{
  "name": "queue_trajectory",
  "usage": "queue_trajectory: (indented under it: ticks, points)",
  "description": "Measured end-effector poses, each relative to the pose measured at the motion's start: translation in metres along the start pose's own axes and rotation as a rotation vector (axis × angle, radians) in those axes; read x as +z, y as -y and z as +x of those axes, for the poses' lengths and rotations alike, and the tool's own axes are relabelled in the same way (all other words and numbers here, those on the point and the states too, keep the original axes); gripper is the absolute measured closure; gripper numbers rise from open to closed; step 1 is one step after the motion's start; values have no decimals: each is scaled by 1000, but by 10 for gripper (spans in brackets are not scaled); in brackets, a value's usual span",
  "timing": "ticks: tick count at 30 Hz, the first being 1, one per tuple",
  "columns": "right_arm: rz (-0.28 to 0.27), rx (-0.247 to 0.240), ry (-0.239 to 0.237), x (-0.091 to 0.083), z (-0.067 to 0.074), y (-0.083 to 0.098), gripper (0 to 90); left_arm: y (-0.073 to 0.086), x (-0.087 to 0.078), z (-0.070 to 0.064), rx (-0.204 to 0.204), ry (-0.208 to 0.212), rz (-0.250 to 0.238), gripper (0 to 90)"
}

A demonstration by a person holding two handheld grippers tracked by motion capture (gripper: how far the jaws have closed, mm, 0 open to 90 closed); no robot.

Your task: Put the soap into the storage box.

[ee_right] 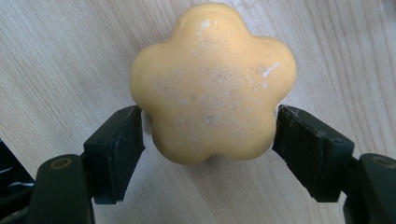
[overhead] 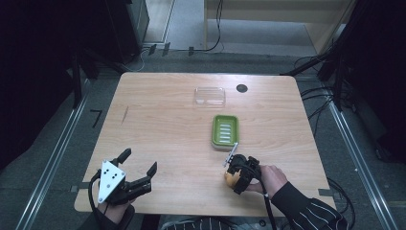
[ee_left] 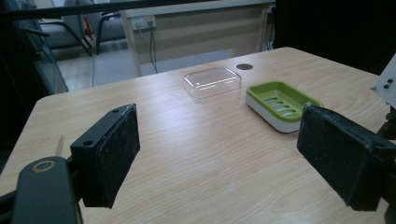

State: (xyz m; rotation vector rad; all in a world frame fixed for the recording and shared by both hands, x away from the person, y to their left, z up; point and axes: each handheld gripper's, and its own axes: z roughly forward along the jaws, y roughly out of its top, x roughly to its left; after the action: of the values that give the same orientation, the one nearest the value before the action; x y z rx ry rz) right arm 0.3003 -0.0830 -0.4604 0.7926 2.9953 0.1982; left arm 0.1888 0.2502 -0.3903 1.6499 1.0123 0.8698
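Right gripper (ee_right: 208,140): closed on flower-shaped yellow soap (ee_right: 212,84) | left gripper (ee_left: 219,158): held open over table (ee_left: 196,154) | writing: none legible

The person is wearing a dark sleeve (overhead: 306,211) with thin white stripes. Both grippers are showing black bodies and black padded fingers (ee_left: 112,154). The left gripper (overhead: 139,170) is carrying a grey three-cornered plate (overhead: 110,179) dotted with screws.

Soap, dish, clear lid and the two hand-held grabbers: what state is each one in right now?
Flower-shaped yellow soap: lying flat on the table, gripped at both sides.
Green soap dish: empty, upright, uncovered.
Clear lid: off the dish, lying apart on the table behind it.
Right gripper: fingers pressed on the soap.
Left gripper: fingers wide open, holding nothing.
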Motion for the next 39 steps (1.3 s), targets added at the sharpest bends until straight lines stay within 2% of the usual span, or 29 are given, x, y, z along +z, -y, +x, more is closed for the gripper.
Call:
queue_trajectory:
  ticks: [3, 6, 9, 14, 17, 26, 39]
  points:
    - [6, -11, 16, -1, -1, 1, 314, 0, 0, -1, 3, 1, 2, 137]
    - [-3, -17, 20, -2, 0, 1, 338, 0, 0, 0, 3, -2, 5, 137]
    - [10, -29, 39, -2, 2, -1, 350, 0, 0, 0, -1, -1, 0, 137]
    - [25, -43, 41, 0, 4, -3, 381, 0, 0, -1, 5, 1, 3, 137]
    - [50, -71, 73, 3, 7, -7, 388, 0, 0, 0, 2, 1, 2, 137]
    - [60, -61, 76, 3, 8, -8, 397, 0, 0, 0, 0, 1, -1, 137]
    - [35, -67, 66, 0, 10, -6, 398, 0, 0, 0, -1, 0, 0, 137]
